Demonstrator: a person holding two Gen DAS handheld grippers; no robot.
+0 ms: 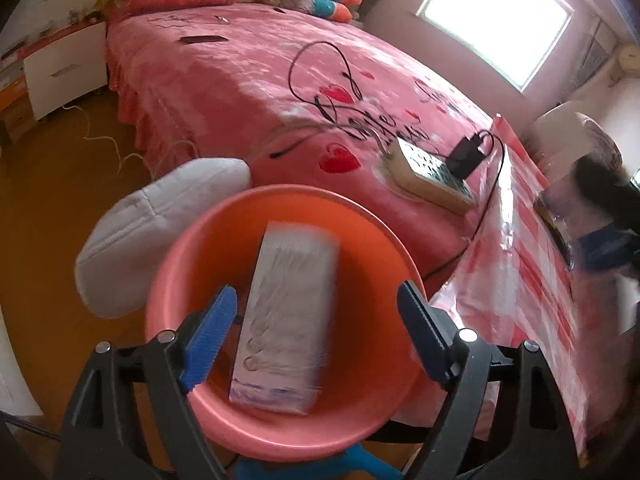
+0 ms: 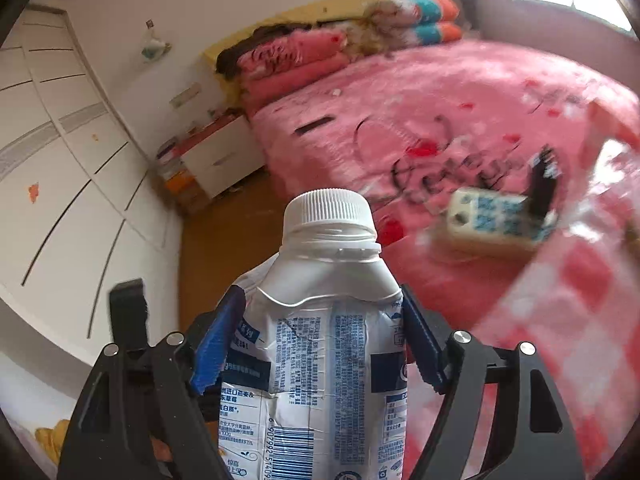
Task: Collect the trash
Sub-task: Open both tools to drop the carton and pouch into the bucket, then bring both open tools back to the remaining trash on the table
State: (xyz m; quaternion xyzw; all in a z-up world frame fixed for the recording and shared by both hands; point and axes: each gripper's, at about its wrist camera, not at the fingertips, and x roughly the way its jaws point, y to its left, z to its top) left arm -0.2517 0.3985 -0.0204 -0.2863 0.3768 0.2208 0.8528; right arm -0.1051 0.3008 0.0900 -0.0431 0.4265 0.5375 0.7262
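A pale carton box (image 1: 288, 320) lies tilted inside the orange-pink plastic basin (image 1: 168, 264), blurred. Just above the basin my left gripper (image 1: 316, 290) stands open, its blue pads on either side of the box and clear of it. My right gripper (image 2: 320, 292) is shut on a crumpled white plastic bottle (image 2: 320, 360) with blue print and a white screw cap (image 2: 328, 208). The bottle is held upright in the air, and both pads press its sides.
The pink bed (image 1: 240, 72) carries a power strip (image 1: 432, 172) with a black charger and cables. A white cushion (image 1: 152, 232) sits left of the basin, and a pink checked tablecloth (image 1: 532, 280) lies to its right. White wardrobes (image 2: 60, 200) line the left wall.
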